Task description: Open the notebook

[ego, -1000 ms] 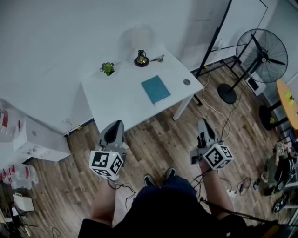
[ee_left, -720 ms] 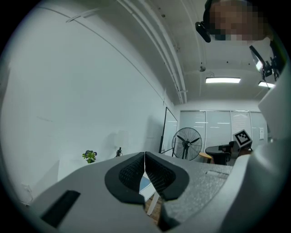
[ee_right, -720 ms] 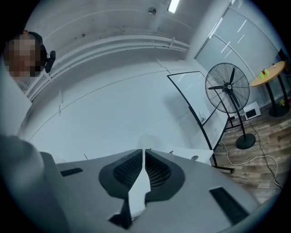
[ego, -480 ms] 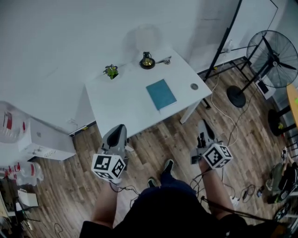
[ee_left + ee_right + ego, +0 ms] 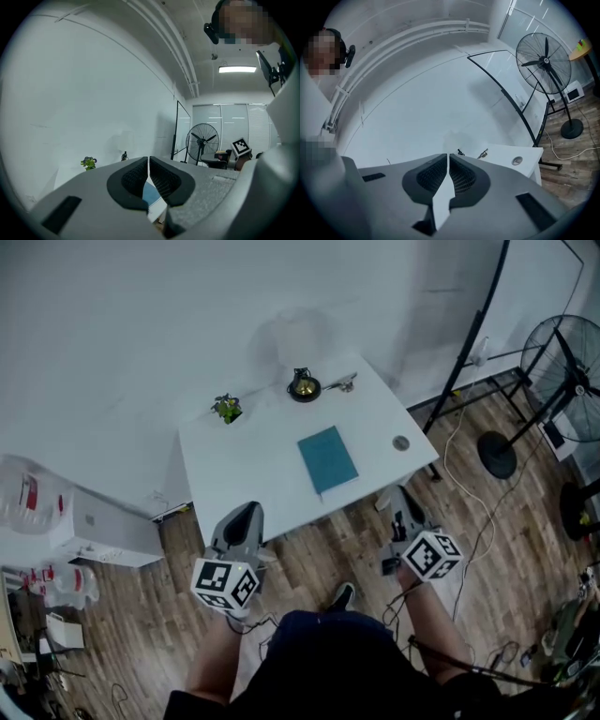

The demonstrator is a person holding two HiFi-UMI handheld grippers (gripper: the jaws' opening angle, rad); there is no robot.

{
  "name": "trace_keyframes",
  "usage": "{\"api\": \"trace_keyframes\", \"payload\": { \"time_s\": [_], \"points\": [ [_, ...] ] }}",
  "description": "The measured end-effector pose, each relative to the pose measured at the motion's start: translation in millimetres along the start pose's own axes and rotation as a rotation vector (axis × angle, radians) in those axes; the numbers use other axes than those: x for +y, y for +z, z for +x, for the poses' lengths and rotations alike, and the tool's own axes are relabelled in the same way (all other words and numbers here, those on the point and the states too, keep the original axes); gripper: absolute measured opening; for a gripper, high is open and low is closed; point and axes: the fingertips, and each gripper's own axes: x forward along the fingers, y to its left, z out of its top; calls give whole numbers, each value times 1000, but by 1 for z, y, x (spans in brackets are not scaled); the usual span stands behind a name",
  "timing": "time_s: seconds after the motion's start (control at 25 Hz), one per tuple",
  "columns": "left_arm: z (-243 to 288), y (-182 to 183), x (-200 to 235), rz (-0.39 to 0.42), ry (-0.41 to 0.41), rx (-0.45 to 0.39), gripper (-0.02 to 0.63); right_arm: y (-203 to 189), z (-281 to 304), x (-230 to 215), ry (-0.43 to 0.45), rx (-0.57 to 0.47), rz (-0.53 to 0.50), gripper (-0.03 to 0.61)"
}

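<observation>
Both empty with jaws together, the left gripper (image 5: 246,510) and right gripper (image 5: 403,499), whose jaws have just closed further, face the notebook (image 5: 328,459), which lies lengthwise ahead between them on the bench (image 5: 234,460).

In the left gripper view the notebook (image 5: 151,194) shows only as a teal sliver below the closed jaws of the left gripper (image 5: 148,160), whose grey body hides the rest of it. In the head view, two things on the worktop (image 5: 244,465) are too small to identify: the dark object (image 5: 303,385) with a brass-coloured part at the back edge, and the small round thing (image 5: 401,442) near the right corner. The standing fan (image 5: 562,362) is cut off by the right edge there, and the person's torso (image 5: 328,667) hides all but one shoe (image 5: 342,595).
</observation>
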Motion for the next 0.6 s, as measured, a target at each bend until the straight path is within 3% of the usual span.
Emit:
{"api": "trace_keyframes", "payload": {
  "time_s": [0.28,0.6],
  "points": [
    [27,-15,3,-14,40,51,6,-3,25,-41,-22,53,25,39],
    [57,-36,4,-28,8,105,8,-10,30,-73,-87,71,59,67]
  ]
}}
